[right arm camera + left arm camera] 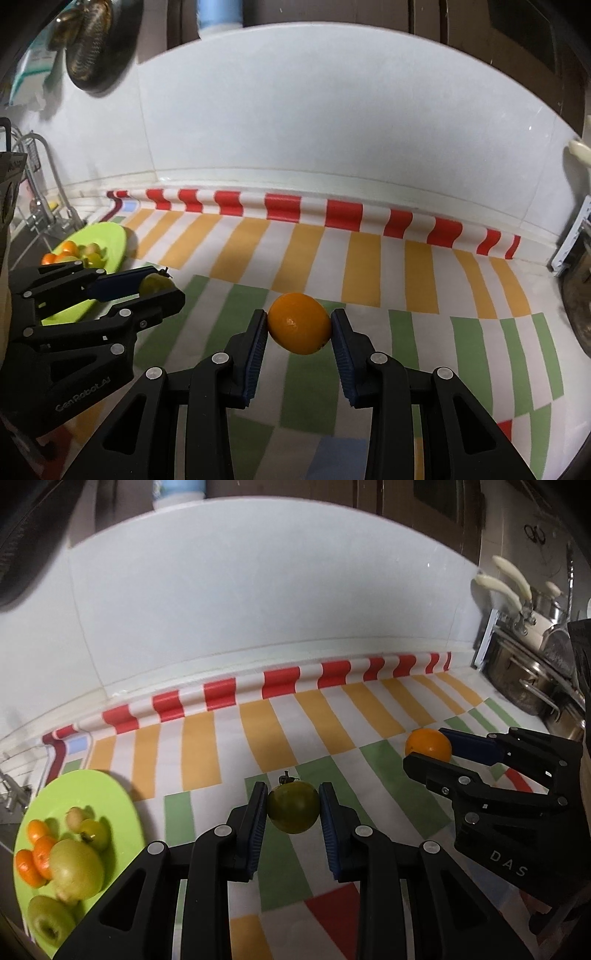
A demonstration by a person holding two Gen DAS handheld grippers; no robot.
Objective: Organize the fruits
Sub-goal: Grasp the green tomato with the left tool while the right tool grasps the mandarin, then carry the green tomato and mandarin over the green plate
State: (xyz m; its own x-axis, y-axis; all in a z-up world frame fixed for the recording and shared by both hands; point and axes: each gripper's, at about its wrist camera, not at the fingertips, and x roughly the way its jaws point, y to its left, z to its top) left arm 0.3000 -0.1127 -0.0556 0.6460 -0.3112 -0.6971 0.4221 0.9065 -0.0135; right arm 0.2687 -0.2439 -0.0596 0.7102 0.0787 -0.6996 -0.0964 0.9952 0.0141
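1. The left hand-held gripper (pixel 293 808) grasps a dark green fruit (pixel 293 806) with a short stem; its blue pads press both sides of the fruit, which sits above the striped cloth (pixel 266 734) on the surface.
2. The right hand-held gripper (pixel 300 325) is clenched on an orange (pixel 299 323), with a pad touching each side, and the fruit appears clear of the cloth beneath it.
3. In the left wrist view the right hand-held gripper (pixel 430 747) shows at the right with the orange (pixel 428 744) between its fingers, well apart from the green fruit.
4. In the right wrist view the left hand-held gripper (pixel 155 286) shows at the left, its fingers closed around the green fruit (pixel 153 284), just in front of the plate.
5. A lime-green plate (pixel 99 794) lies at the left edge of the cloth, near the sink side. It carries several small oranges (pixel 35 853), a large pale green fruit (pixel 75 867), a smaller yellow-green one (pixel 94 832) and another green fruit (pixel 51 921) at the near rim.
6. The cloth has red, orange and green stripes on white and runs up against the white tiled wall (pixel 258 598) at the far side.
7. Steel pots (pixel 532 679) with cream handles stand at the far right of the surface.
8. A tap (pixel 44 177) stands at the far left, beyond the plate (pixel 110 240).
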